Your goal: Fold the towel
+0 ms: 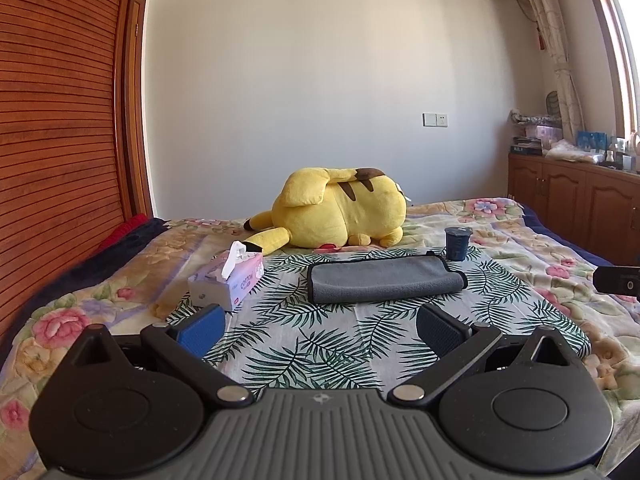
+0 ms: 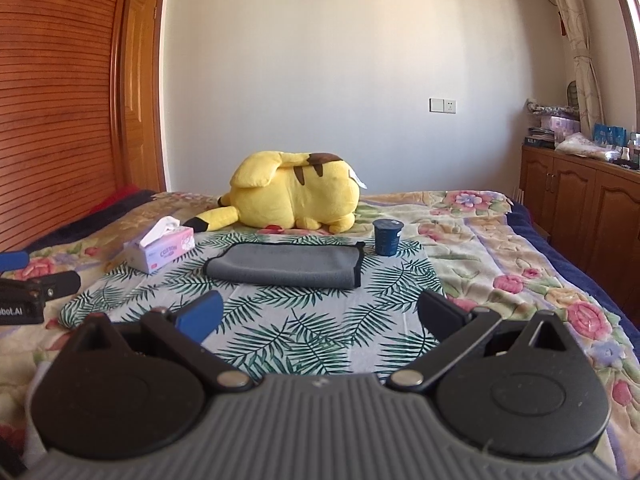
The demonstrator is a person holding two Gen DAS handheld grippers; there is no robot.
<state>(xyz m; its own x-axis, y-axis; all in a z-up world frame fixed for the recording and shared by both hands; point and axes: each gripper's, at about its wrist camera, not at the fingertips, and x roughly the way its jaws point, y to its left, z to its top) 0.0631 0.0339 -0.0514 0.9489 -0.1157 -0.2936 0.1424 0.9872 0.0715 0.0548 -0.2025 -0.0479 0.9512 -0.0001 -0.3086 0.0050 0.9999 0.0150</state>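
Towel (image 1: 384, 282) folded, both claws clear

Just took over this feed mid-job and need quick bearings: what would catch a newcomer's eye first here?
The big yellow plush toy lying on the far side of the bed stands out most. Nearer, on the palm-leaf cloth, lies the grey towel, already folded over, with a pink tissue box to its left and a dark blue cup at its far right corner. Both the left gripper and right gripper are open and hold nothing.
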